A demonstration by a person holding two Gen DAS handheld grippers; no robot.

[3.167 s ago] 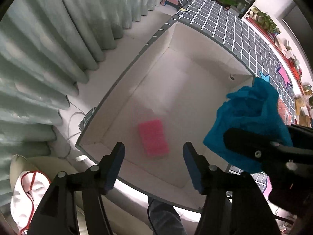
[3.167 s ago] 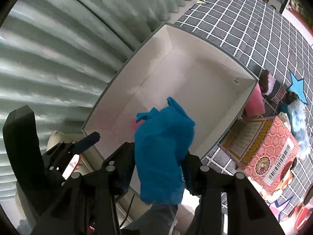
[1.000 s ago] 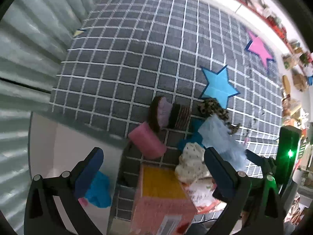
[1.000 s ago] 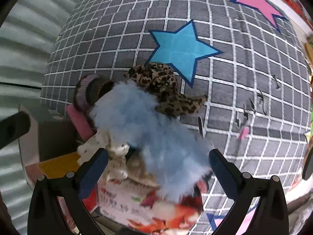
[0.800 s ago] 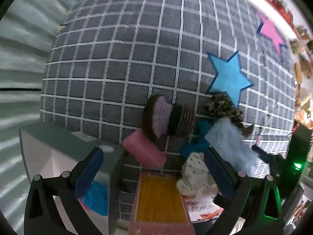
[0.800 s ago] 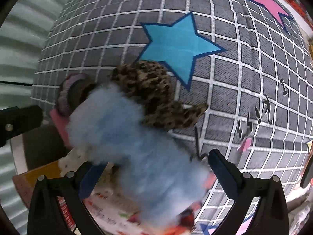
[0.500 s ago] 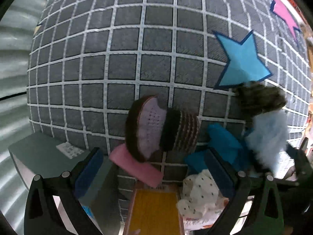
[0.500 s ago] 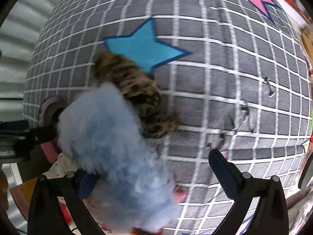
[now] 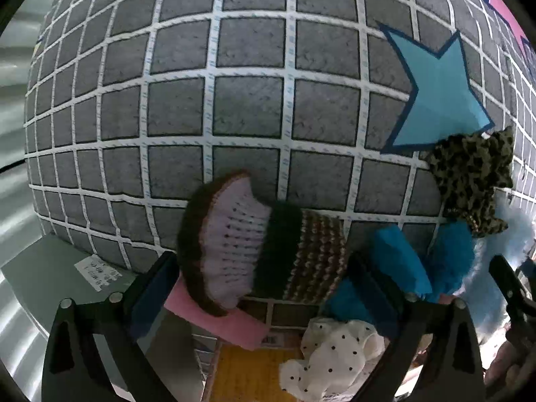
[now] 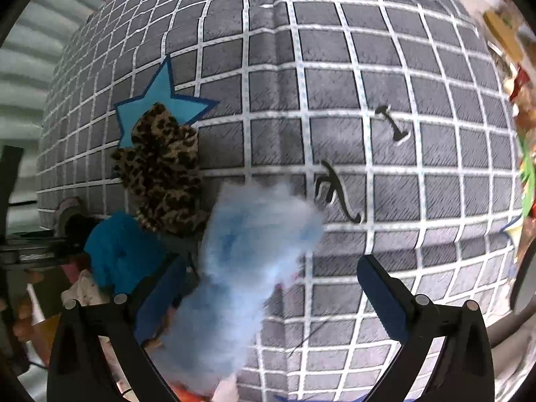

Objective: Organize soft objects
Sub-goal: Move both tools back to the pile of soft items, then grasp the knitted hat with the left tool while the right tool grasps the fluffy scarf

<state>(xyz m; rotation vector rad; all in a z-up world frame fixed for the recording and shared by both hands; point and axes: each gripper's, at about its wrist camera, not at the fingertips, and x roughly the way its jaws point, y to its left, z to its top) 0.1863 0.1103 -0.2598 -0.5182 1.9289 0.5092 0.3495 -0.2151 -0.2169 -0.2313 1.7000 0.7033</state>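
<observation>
My left gripper [image 9: 264,288] is open, its jaws on either side of a knitted purple, black and brown hat [image 9: 258,244] that lies on a pink sponge [image 9: 217,318]. Beside it lie a blue cloth [image 9: 402,268], a white dotted cloth [image 9: 335,351] and a leopard-print cloth [image 9: 469,174]. My right gripper [image 10: 268,294] is open, with a fluffy light-blue piece [image 10: 248,251] lying between its jaws. The leopard-print cloth [image 10: 160,171] and blue cloth [image 10: 120,251] lie to its left.
The soft things lie on a grey grid-patterned mat [image 9: 248,83] with a blue star [image 9: 435,97]. A grey box rim [image 9: 50,268] is at the lower left, and an orange carton [image 9: 254,375] is below the pile. Small black marks [image 10: 338,191] lie on the mat.
The blue cloth held by my right gripper was let go into the grey box. Both grippers moved to the pile on the mat and came down closer, the left around the hat, the right around the fluffy piece.
</observation>
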